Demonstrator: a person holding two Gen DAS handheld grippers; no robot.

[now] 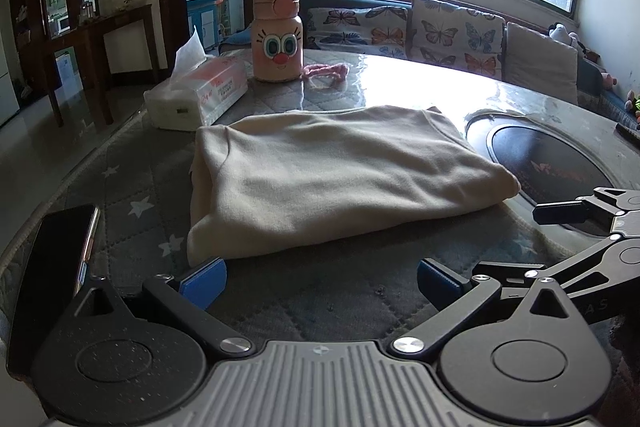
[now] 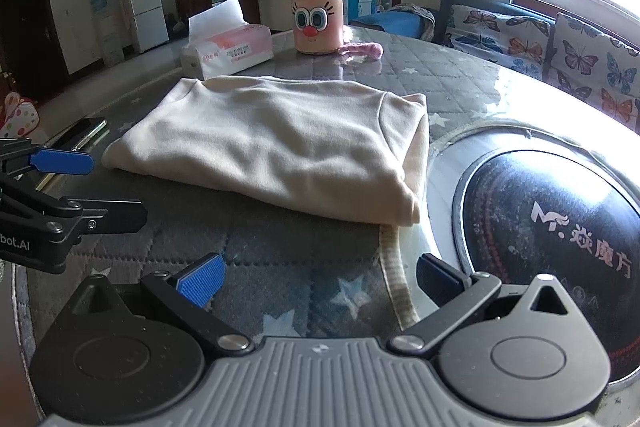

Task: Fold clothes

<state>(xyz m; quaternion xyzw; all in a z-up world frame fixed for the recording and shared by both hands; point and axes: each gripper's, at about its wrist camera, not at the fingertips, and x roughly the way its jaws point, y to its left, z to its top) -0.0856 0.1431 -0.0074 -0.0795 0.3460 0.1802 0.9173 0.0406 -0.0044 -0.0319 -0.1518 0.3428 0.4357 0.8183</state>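
Observation:
A cream garment (image 1: 340, 171) lies folded into a thick rectangle on the grey star-quilted table cover (image 1: 320, 307). My left gripper (image 1: 320, 281) is open just short of its near edge, and its left blue pad (image 1: 204, 281) almost touches the cloth. The right gripper (image 1: 508, 239) shows at the right edge, also open. In the right wrist view the garment (image 2: 280, 147) sits ahead and slightly left. My right gripper (image 2: 320, 279) stands open and empty a little back from its near right corner. At the left edge is the left gripper (image 2: 116, 187), its jaws apart.
A tissue box (image 1: 200, 95), a pink cartoon-face bottle (image 1: 279, 35) and a pink strap (image 1: 326, 71) stand behind the garment. A dark phone (image 1: 56, 267) lies at the left. A black round hob (image 2: 560, 227) is set into the table at the right. A butterfly-cushioned sofa (image 1: 452, 35) lies beyond.

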